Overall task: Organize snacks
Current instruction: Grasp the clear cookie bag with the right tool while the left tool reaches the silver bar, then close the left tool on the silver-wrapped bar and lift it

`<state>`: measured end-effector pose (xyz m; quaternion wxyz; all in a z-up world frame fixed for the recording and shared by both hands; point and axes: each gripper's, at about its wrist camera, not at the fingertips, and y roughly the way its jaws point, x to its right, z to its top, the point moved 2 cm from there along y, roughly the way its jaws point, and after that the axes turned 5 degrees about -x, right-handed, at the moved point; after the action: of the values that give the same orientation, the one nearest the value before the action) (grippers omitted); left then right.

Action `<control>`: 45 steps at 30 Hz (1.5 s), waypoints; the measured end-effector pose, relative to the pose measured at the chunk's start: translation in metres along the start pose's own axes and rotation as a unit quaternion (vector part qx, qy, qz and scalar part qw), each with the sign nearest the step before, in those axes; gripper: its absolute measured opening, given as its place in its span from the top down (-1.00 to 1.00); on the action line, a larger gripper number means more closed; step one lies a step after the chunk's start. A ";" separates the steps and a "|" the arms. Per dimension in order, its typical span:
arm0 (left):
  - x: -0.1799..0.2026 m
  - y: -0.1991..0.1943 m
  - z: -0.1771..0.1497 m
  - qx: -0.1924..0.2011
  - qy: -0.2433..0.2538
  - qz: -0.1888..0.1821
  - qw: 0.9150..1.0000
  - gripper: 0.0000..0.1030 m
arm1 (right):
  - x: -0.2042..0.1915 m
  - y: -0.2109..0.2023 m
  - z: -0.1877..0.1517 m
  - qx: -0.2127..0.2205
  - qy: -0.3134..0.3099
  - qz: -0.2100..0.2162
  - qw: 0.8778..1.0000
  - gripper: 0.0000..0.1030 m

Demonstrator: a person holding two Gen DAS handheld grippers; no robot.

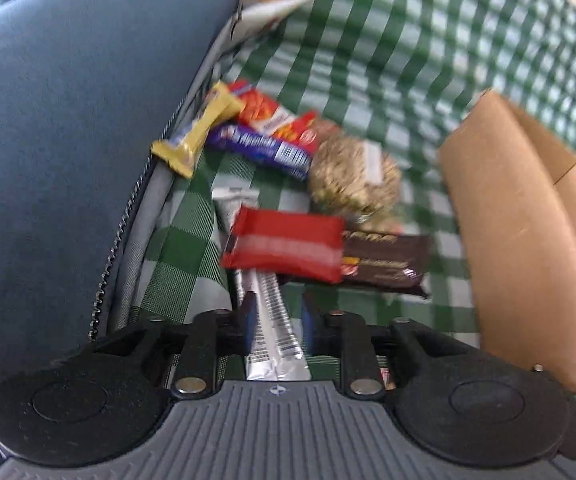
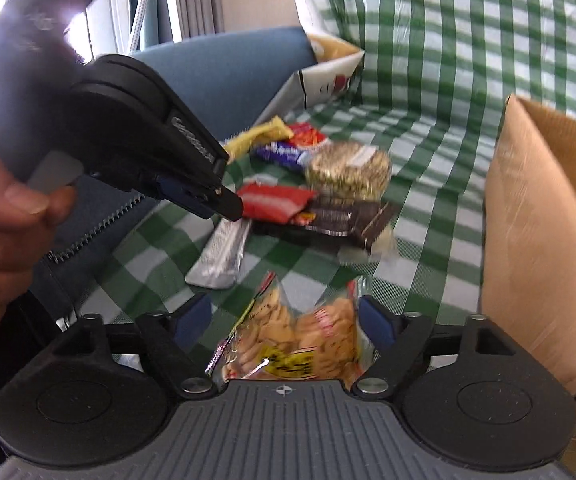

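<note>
Snacks lie on a green checked cloth point(image 1: 387, 60): a red bar point(image 1: 286, 246), a dark brown bar point(image 1: 385, 266), a silver bar point(image 1: 268, 320), a round pack of seeds point(image 1: 353, 178), a purple bar point(image 1: 262, 148), a yellow bar point(image 1: 198, 132) and a red-orange pack point(image 1: 272, 114). My left gripper point(image 1: 276, 316) is open, its fingers either side of the silver bar's near end. My right gripper point(image 2: 286, 320) is open around a clear bag of crackers point(image 2: 299, 344). The left gripper also shows in the right wrist view point(image 2: 224, 206), just above the red bar point(image 2: 274, 200).
A cardboard box point(image 1: 527, 240) stands open at the right, also in the right wrist view point(image 2: 535, 248). A blue cushion point(image 1: 80, 120) with a zip lies at the left. A white and tan snack bag point(image 1: 268, 0) leans at the back.
</note>
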<state>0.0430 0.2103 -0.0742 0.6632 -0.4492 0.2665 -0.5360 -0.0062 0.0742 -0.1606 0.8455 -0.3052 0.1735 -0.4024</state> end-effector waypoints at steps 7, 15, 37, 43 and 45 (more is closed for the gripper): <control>0.011 0.035 0.004 -0.024 0.025 0.054 0.998 0.02 | 0.006 0.021 -0.004 -0.017 0.005 -0.003 1.000 -0.73; 0.019 0.037 -0.002 0.002 0.053 0.092 0.994 0.47 | 0.013 0.036 -0.012 -0.046 -0.001 -0.023 0.999 -0.57; 0.018 -0.054 -0.055 0.077 -0.042 -0.077 0.993 0.90 | 0.005 -0.082 -0.009 0.038 -0.059 -0.065 0.995 -0.02; 0.025 -0.031 -0.051 0.044 -0.030 -0.044 0.998 0.39 | 0.023 -0.098 -0.029 0.053 -0.057 -0.055 0.995 -0.02; 0.026 -0.023 -0.049 0.038 -0.032 -0.031 0.998 0.18 | 0.025 -0.103 -0.028 0.063 -0.063 -0.055 0.994 -0.02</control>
<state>-0.0012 0.1702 -0.0728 0.6711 -0.4486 0.2102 -0.5516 -0.0645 -0.0065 -0.1152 0.8488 -0.2855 0.0769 -0.4384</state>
